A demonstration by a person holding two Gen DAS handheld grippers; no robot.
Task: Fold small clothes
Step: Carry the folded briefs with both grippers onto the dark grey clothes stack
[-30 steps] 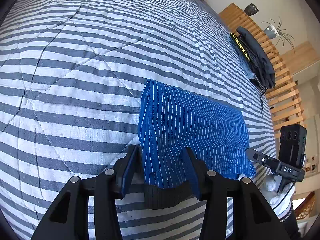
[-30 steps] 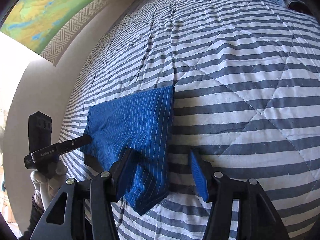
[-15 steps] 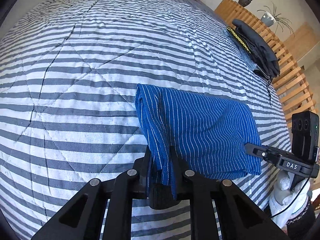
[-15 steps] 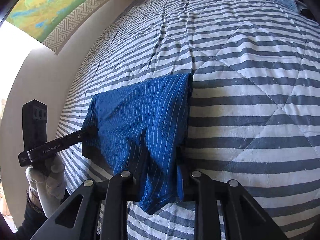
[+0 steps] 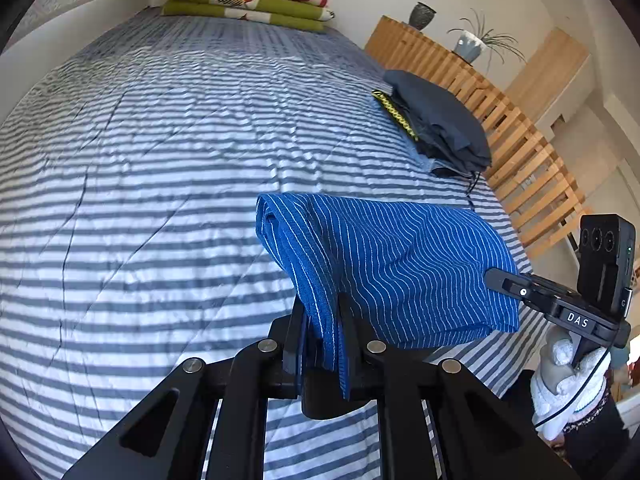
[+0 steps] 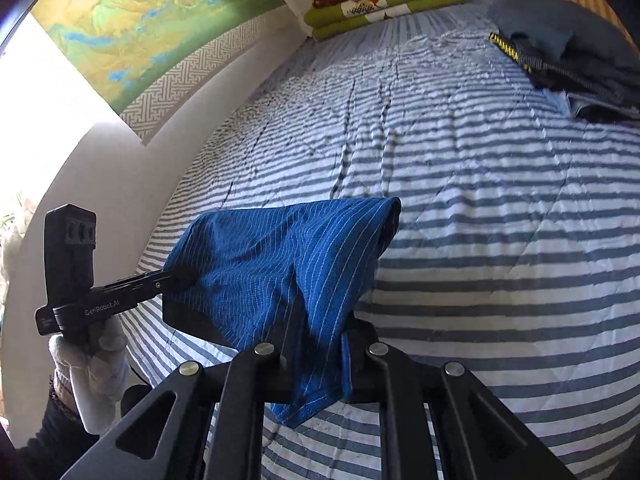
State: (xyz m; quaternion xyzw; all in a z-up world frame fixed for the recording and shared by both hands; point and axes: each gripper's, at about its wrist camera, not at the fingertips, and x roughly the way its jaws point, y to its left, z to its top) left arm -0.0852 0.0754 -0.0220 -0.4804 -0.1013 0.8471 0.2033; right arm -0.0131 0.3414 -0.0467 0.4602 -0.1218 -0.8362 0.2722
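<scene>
While the blue cloth with thin white lines [image 5: 400,264] hangs over the grey-and-white striped bed cover [image 5: 160,160], the left gripper [image 5: 322,320] and right gripper [image 6: 316,320] pinch it tight, their jaws having just closed on it

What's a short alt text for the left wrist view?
The left gripper is shut on one end of a blue pinstriped garment, lifted above a grey-and-white striped bedspread; the right gripper pinches its other end. Behind lie a dark clothes pile and folded green blankets.
</scene>
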